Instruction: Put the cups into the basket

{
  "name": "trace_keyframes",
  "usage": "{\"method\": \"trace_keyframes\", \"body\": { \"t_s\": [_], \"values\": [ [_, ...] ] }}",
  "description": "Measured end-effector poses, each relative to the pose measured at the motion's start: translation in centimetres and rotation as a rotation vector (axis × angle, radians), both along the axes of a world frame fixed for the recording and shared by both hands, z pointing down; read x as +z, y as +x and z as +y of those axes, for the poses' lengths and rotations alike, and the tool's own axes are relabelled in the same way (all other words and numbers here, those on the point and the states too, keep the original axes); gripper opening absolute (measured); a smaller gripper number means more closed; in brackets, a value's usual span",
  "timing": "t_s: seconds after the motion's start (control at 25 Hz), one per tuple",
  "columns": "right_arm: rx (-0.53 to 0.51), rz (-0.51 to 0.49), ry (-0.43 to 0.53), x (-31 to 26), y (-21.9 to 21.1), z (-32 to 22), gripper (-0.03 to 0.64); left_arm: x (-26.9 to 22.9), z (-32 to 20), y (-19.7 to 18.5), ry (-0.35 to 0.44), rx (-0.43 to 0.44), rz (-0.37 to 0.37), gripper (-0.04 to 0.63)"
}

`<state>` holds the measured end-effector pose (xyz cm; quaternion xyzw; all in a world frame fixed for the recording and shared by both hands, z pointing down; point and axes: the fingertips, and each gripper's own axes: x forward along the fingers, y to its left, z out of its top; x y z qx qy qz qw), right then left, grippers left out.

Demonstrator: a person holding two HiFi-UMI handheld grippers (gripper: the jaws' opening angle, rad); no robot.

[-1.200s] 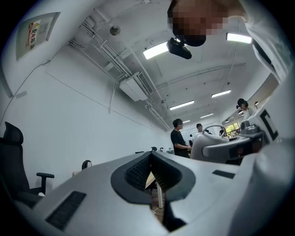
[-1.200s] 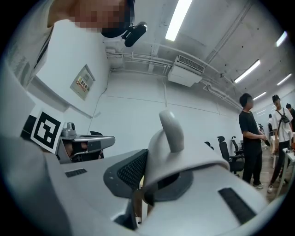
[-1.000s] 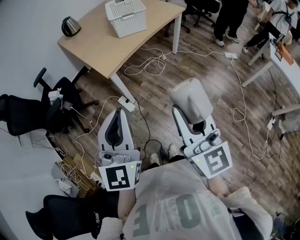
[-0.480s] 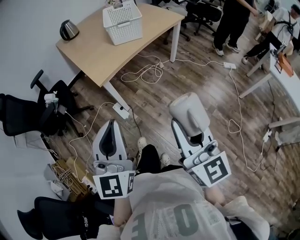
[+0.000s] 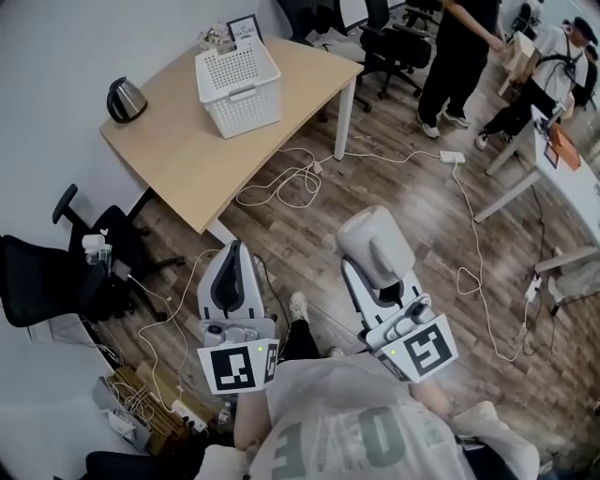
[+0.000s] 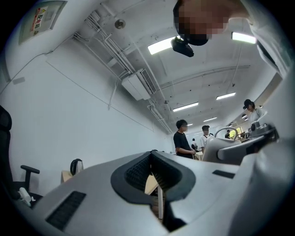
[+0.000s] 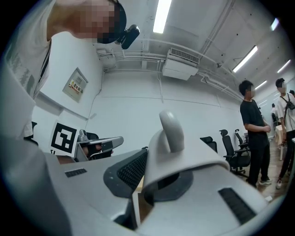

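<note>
A white mug (image 5: pixel 373 239) with its handle (image 7: pixel 171 130) turned up sits between the jaws of my right gripper (image 5: pixel 380 274), which is shut on it; it fills the middle of the right gripper view (image 7: pixel 184 161). My left gripper (image 5: pixel 234 251) is shut with nothing in it, its jaws meeting around an empty dark hollow (image 6: pixel 152 171). Both grippers hang over the wooden floor, well short of the table. The white perforated basket (image 5: pixel 239 84) stands on the far part of the light wooden table (image 5: pixel 173 155). I cannot see inside the basket.
A steel kettle (image 5: pixel 124 98) stands at the table's left corner and a small sign (image 5: pixel 246 28) behind the basket. Loose cables (image 5: pixel 281 183) and a power strip (image 5: pixel 452 157) lie on the floor. Black office chairs (image 5: pixel 52 281) stand at left. People (image 5: pixel 459 52) stand at upper right.
The table and basket have slid lower and nearer in the head view as I walk toward them. Both grippers travelled along, the right still shut on the mug.
</note>
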<state>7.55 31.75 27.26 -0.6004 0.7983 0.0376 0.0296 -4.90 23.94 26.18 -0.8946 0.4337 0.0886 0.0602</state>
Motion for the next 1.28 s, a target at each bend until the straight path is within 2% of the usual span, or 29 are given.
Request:
{"method": "trace_keyframes", "body": {
  "t_s": [0.2, 0.32, 0.64, 0.8, 0.96, 1.12, 1.28],
  "values": [
    [0.002, 0.008, 0.03, -1.6, 0.3, -7.7, 0.032, -1.3, -7.2, 0.4, 0.028, 0.008, -0.017, 0.011],
    [-0.006, 0.001, 0.01, -1.5, -0.1, -11.8, 0.032, -1.3, -10.8, 0.0, 0.027, 0.0, -0.029, 0.011],
    [-0.021, 0.03, -0.001, -1.5, -1.4, -20.3, 0.032, -0.9, -18.0, -2.4, 0.014, -0.029, -0.039, 0.011],
    [-0.009, 0.064, -0.031, -0.6, -1.9, -23.0, 0.032, -0.9, -21.1, -4.6, 0.023, -0.061, -0.044, 0.011],
    [0.005, 0.061, -0.058, 0.0, -2.2, -25.1, 0.032, 0.1, -23.6, -6.2, -0.016, -0.079, -0.029, 0.011],
    [-0.009, 0.059, -0.063, -0.5, -2.8, -26.6, 0.032, 0.2, -24.7, -6.1, -0.023, -0.068, -0.02, 0.011],
    [-0.028, 0.076, -0.028, -0.8, -2.8, -28.3, 0.032, 0.1, -25.5, -5.4, -0.022, -0.07, -0.021, 0.011]
  ]
}}
